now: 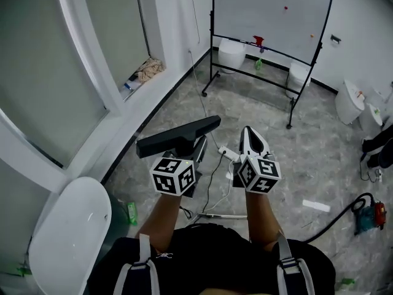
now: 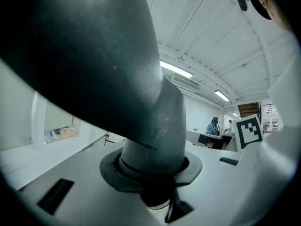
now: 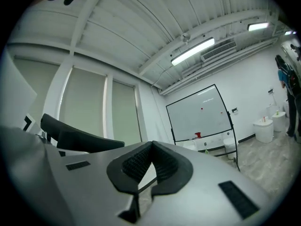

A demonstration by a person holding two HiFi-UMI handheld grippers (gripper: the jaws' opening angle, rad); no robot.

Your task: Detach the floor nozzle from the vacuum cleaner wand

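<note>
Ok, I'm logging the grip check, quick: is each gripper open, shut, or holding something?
Left gripper: closed on the neck of the floor nozzle.
Right gripper: shut, nothing between its jaws.

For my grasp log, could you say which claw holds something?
The left claw, clamped on the neck of the dark grey plastic floor nozzle; the right claw is shut, empty.

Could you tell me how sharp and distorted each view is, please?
Head view: sharp, evenly lit, window frame bowed. Left gripper view: the floor nozzle looms close, soft, blocking most of it. Right gripper view: fisheye curves the whiteboard; dark corners.
</note>
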